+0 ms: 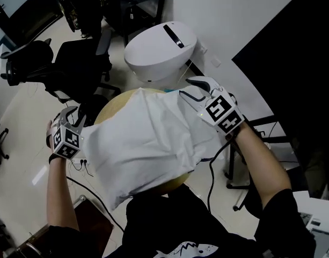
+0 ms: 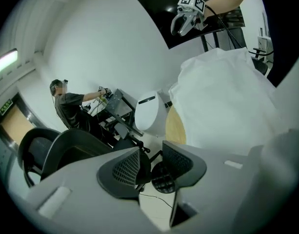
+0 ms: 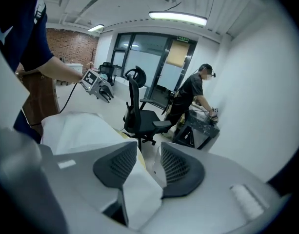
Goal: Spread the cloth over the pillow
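A white cloth (image 1: pixel 148 144) lies draped over a round yellowish pillow (image 1: pixel 115 104), whose edge shows at the far left and at the near side. My left gripper (image 1: pixel 73 114) hovers at the cloth's left edge. In the left gripper view it (image 2: pixel 151 167) stands open with nothing between its jaws, the cloth (image 2: pixel 222 96) off to the right. My right gripper (image 1: pixel 192 90) is at the cloth's far right corner. Seen in its own view, it (image 3: pixel 149 157) is open, with a loose fold of the cloth (image 3: pixel 137 189) lying between the jaws.
A white rounded device (image 1: pixel 161 50) stands just beyond the pillow. A black office chair (image 1: pixel 73 69) is at the far left, with cables on the floor below it. A black metal frame (image 1: pixel 261 138) stands at the right. A person (image 2: pixel 66 106) works at a desk further off.
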Action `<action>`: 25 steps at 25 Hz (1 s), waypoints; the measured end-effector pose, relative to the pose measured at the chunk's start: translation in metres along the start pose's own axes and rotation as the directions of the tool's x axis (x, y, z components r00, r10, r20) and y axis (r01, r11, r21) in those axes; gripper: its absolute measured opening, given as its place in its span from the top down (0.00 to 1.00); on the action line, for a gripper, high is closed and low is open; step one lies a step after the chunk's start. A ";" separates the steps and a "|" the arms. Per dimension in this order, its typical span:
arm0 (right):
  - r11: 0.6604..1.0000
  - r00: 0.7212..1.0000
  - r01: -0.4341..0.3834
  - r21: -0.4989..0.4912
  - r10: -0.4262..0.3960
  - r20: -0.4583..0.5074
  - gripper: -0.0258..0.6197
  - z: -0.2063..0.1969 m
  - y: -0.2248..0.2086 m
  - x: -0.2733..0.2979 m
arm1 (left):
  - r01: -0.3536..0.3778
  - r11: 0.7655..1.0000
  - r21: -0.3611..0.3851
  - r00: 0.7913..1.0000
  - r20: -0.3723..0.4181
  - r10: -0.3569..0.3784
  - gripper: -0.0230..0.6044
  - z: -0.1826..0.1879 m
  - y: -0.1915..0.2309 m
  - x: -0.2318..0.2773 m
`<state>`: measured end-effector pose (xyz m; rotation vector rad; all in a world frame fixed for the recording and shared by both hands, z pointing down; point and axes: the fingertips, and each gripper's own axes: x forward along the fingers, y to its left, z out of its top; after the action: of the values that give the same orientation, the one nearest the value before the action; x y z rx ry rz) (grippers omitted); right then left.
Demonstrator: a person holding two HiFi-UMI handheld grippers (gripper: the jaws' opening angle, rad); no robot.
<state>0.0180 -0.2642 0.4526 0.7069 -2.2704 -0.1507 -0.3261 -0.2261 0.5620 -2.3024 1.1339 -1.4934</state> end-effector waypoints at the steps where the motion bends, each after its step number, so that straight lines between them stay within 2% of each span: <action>1: 1.000 1.000 0.016 0.011 -0.016 0.006 0.70 -0.005 -0.004 -0.013 | -0.004 1.000 0.004 1.000 0.009 0.004 0.75 0.008 -0.004 -0.006; 5: 0.997 0.998 0.054 0.052 -0.055 0.015 0.70 -0.037 -0.004 -0.062 | -0.011 1.000 0.024 0.997 0.076 0.009 0.75 0.060 -0.041 -0.040; 10: 0.995 0.998 0.062 0.082 -0.062 -0.010 0.70 -0.094 0.021 -0.110 | 0.030 0.997 0.068 0.986 0.160 -0.040 0.75 0.131 -0.125 -0.079; 13: 0.995 0.998 0.057 0.080 -0.054 -0.046 0.70 -0.137 0.045 -0.126 | 0.080 0.991 0.108 0.987 0.131 -0.094 0.75 0.141 -0.185 -0.086; 15: 0.998 0.996 0.040 0.055 -0.036 -0.082 0.70 -0.170 0.068 -0.130 | 0.115 0.989 0.096 0.986 0.108 -0.126 0.75 0.139 -0.222 -0.089; 20: 0.999 0.980 -0.044 -0.001 0.043 -0.196 0.70 -0.261 0.124 -0.134 | 0.178 0.981 0.073 0.982 0.047 -0.181 0.75 0.137 -0.305 -0.099; 25: 0.991 0.957 -0.126 -0.048 0.109 -0.268 0.71 -0.321 0.157 -0.122 | 0.214 0.968 0.130 0.976 -0.062 -0.208 0.75 0.129 -0.371 -0.103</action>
<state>0.2390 -0.0354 0.6559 0.5226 -2.0343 -0.0672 -0.0534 0.0693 0.6174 -2.3655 0.7891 -1.6503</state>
